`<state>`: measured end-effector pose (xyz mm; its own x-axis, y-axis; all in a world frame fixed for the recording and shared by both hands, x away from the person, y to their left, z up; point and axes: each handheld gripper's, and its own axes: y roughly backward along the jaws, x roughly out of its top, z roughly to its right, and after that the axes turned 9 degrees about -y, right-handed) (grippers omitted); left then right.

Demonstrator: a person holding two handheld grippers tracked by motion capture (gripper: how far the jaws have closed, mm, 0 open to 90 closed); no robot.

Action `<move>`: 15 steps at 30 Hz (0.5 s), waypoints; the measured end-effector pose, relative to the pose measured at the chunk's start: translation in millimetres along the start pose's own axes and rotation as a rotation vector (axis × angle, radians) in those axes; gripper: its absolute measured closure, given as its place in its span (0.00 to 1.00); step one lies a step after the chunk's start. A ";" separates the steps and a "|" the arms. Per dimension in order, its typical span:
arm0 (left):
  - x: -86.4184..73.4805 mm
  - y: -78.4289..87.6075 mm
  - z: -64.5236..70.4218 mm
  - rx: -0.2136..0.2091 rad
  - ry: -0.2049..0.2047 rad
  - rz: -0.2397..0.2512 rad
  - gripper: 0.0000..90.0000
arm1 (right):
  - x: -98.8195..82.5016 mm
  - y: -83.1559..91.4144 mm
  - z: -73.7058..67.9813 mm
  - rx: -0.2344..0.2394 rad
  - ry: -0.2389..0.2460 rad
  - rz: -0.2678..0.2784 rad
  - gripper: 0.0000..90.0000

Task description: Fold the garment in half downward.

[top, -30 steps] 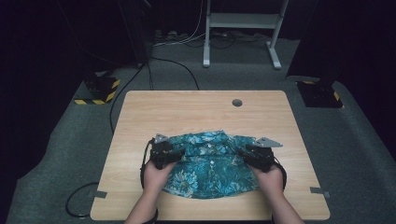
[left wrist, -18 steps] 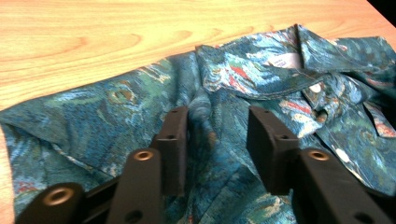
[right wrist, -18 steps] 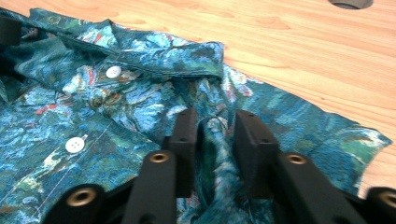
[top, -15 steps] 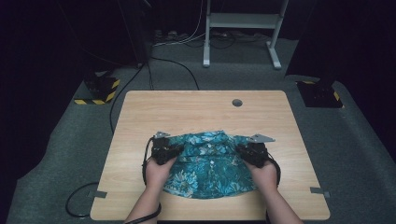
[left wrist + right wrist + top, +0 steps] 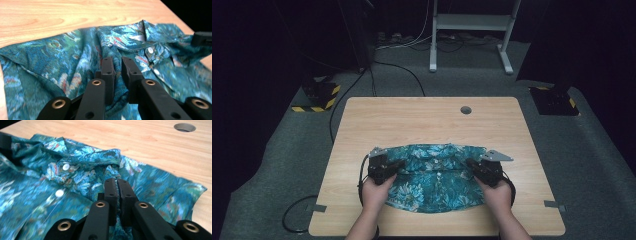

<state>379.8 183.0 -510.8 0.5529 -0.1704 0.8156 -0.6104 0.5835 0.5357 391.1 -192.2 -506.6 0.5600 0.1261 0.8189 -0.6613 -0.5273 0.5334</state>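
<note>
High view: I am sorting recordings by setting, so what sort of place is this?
Probably a dim lab or studio bay: a light wooden table with a cable hole on grey carpet, hazard-striped stand bases, and black cables across the floor.

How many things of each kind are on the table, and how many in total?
Shirt, teal with a floral print: 1
Hand-held grippers: 2, the left gripper and the right gripper, each shut on a fold of the shirt
Total: 3, on one wooden table
</note>
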 end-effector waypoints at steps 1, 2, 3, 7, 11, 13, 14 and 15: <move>-4.8 1.8 1.7 -0.002 0.002 -0.002 0.88 | -3.6 2.3 -0.9 0.004 0.001 -0.002 0.96; -7.7 2.6 2.5 -0.001 0.001 -0.008 0.88 | -8.5 4.8 -1.9 0.010 -0.001 -0.010 0.96; -11.7 3.4 3.6 0.000 -0.004 -0.018 0.88 | -11.7 5.9 -2.6 0.012 0.000 -0.013 0.96; -25.7 7.5 4.9 0.016 -0.007 -0.042 0.86 | -27.7 9.6 -4.6 0.003 0.014 -0.055 0.96; -35.6 9.8 0.6 0.034 0.010 -0.071 0.84 | -36.5 10.3 -2.0 -0.014 0.032 -0.093 0.96; -37.3 10.6 0.9 0.042 0.004 -0.079 0.84 | -40.0 10.3 0.8 -0.016 0.023 -0.106 0.95; -37.8 10.7 1.2 0.046 -0.001 -0.086 0.83 | -41.7 9.9 2.0 -0.021 0.021 -0.117 0.95; -38.0 10.5 1.4 0.048 -0.005 -0.092 0.82 | -43.4 9.1 3.5 -0.023 0.021 -0.128 0.94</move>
<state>351.6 194.5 -535.8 0.6055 -0.2256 0.7632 -0.5834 0.5265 0.6184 362.5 -205.3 -538.1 0.6304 0.2085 0.7478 -0.5965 -0.4863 0.6385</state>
